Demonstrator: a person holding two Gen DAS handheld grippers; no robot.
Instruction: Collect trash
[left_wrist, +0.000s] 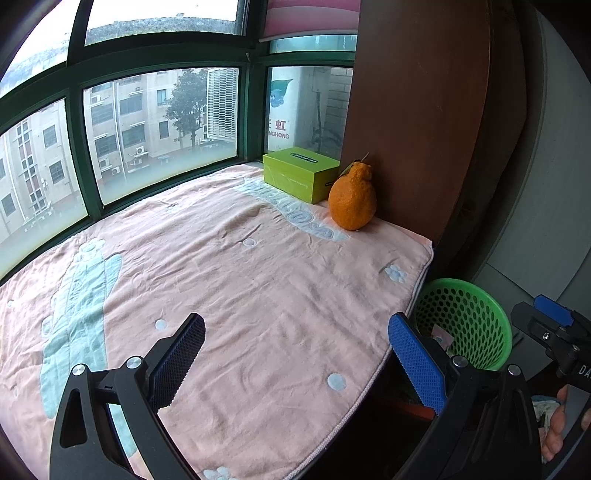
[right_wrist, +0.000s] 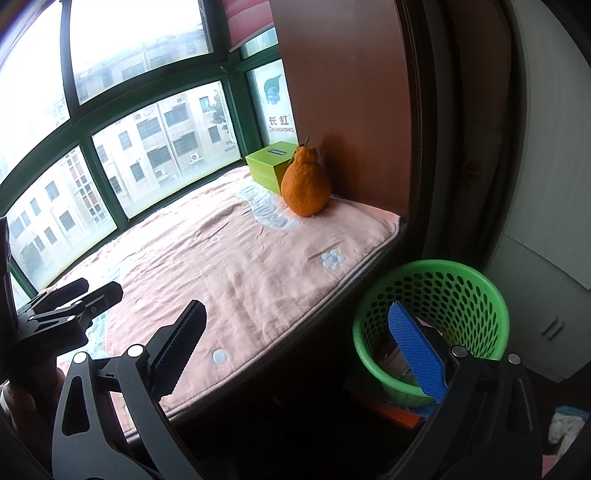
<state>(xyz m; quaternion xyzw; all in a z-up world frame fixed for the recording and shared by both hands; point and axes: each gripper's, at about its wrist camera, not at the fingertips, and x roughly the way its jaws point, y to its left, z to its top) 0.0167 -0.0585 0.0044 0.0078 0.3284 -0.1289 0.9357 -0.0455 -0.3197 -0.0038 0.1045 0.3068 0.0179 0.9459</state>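
room: window seat by a big green-framed window, covered with a pink blanket, brown wood panel at the far right end.

on the blanket: honestly no loose trash that i can spot. just a green box in the far right corner and a bumpy orange fruit touching its near side, standing upright with its stem up.

bin: green basket on the floor, off the blanket's right edge and lower than it. some scraps already sit inside, can't tell what they are.

left gripper: jaws wide apart, nothing between them, hanging over the near part of the blanket.

right gripper: also spread wide and empty, its right finger right over the basket mouth.

which is nearer: right gripper is closer to the basket, and the basket lies to the right of both.

guess: looks mostly done, unless the fruit counts; that'd be a far-right reach.
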